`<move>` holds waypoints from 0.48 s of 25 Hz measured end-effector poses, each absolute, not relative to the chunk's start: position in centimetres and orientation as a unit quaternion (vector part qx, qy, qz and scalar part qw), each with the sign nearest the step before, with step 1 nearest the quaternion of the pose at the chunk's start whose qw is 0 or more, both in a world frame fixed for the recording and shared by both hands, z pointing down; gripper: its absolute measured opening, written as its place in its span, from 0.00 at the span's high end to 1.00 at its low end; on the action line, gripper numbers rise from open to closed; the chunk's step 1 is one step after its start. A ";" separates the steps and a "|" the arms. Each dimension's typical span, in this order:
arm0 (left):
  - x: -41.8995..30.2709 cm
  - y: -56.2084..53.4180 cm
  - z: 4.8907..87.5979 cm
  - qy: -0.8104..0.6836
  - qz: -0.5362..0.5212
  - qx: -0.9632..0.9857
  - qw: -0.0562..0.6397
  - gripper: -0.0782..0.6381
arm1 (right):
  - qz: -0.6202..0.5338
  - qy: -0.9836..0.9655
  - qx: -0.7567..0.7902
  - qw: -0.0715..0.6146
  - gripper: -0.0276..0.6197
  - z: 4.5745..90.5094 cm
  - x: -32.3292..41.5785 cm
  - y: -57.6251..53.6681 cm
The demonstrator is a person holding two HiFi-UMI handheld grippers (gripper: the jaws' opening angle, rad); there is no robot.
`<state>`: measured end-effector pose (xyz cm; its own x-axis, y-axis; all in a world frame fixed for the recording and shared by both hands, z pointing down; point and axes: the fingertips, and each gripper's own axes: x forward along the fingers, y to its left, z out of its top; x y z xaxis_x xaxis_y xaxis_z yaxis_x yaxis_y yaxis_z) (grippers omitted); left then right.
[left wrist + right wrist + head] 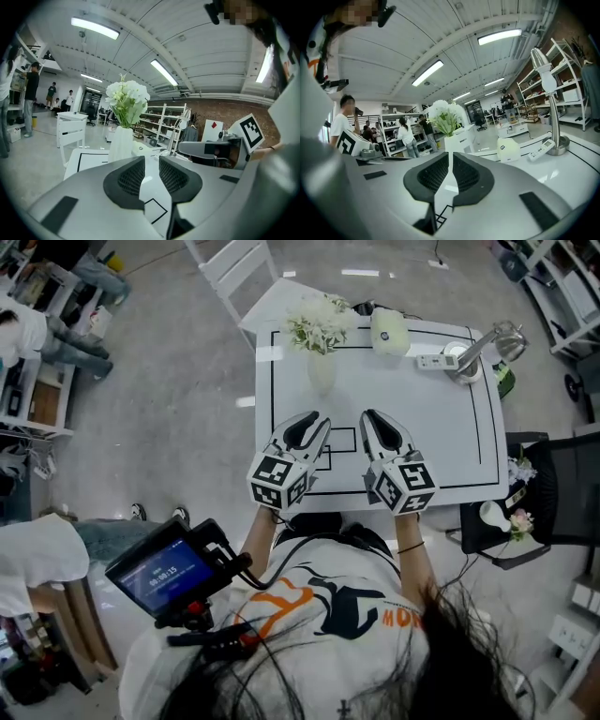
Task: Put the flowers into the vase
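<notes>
Left grey two-jaw gripper (312, 420) hung over the white, black-lined table (441, 437) at centre frame, its jaws narrowly apart and empty. Right grey two-jaw gripper (371, 418) beside it was nearly closed, also empty. White flowers with green leaves (321, 322) stood in the white vase (322, 371) at the table's upper left, with grey concrete floor (169, 381) around.

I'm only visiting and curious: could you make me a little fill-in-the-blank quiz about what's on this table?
1. The white flowers stand in a white ____.
2. In the head view, the desk lamp stands at the far ____ corner of the table.
3. Between the jaws of the left gripper and of the right gripper there is ____.

Missing words: vase; right; nothing.
</notes>
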<state>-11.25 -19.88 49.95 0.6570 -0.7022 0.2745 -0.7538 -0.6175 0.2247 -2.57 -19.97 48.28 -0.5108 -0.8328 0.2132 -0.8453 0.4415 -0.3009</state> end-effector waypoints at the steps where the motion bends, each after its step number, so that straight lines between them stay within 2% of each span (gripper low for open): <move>1: -10.9 -19.4 49.7 -0.408 0.077 0.895 0.162 0.76 | 0.188 -0.849 0.494 0.016 0.90 48.2 -2.4 -19.5; 5: -9.3 -17.2 48.3 -0.409 0.062 0.896 0.163 0.82 | 0.187 -0.851 0.490 0.020 0.92 47.7 -1.9 -16.9; 12: -5.6 -11.1 47.1 -0.431 0.046 0.888 0.154 0.86 | 0.183 -0.864 0.468 0.027 0.93 47.3 0.5 -10.2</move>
